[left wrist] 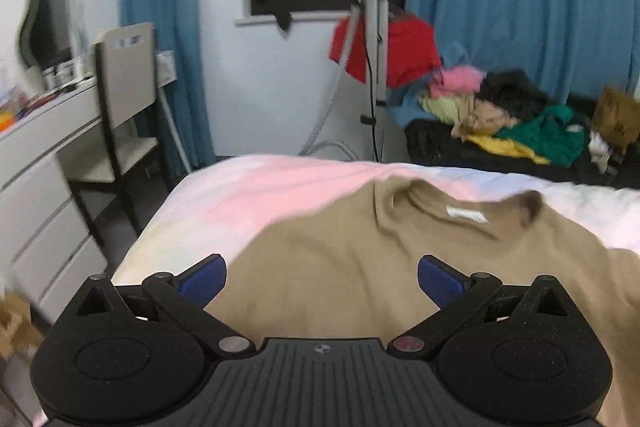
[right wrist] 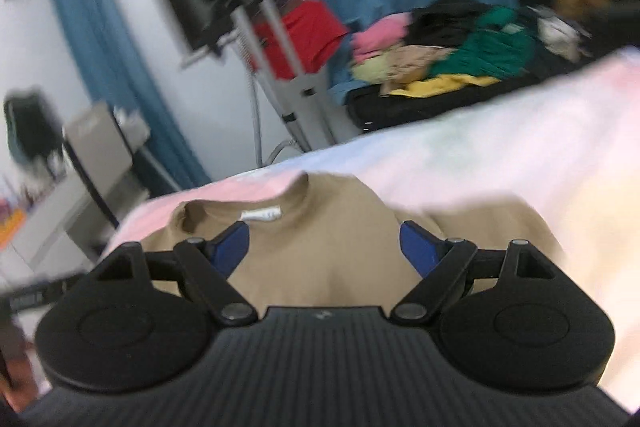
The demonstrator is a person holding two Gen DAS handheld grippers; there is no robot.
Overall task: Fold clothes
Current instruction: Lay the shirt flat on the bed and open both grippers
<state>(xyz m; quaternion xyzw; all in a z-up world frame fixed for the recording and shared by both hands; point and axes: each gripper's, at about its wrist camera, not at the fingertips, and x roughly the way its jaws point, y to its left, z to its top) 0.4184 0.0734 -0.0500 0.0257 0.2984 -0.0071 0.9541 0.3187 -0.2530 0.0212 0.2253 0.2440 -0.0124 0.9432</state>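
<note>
Both grippers read wide apart and empty: left gripper (left wrist: 322, 277) has its blue-padded fingers (left wrist: 202, 279) spread above the tan short-sleeved cotton T-shirt (left wrist: 340, 267), and right gripper (right wrist: 324, 247) shows the same spread, nothing between the pads in either wrist view. I log the shirt as lying on the pastel pink-and-white bedsheet (left wrist: 248, 195), neck toward the far edge of the bed, white neck label (left wrist: 467, 215) facing up inside the collar. From the right wrist view the collar (right wrist: 240, 205) sits just ahead of the fingers, and one sleeve (right wrist: 480, 223) spreads out to the side. The fabric looks roughly flattened but rumpled around the collar; I see no fold line across the body, so I judge this garment as laid out and not yet folded. Both views are motion-blurred, so whether the fingers touch the cloth I cannot tell. Beyond the bed, a heap of mixed coloured clothes (left wrist: 500, 111) on a dark surface appears unfolded, which suggests most of the job remains. I see no stack of finished items in either view. Remaining, as I judge it: sleeves in, body folded, then the pile.
</note>
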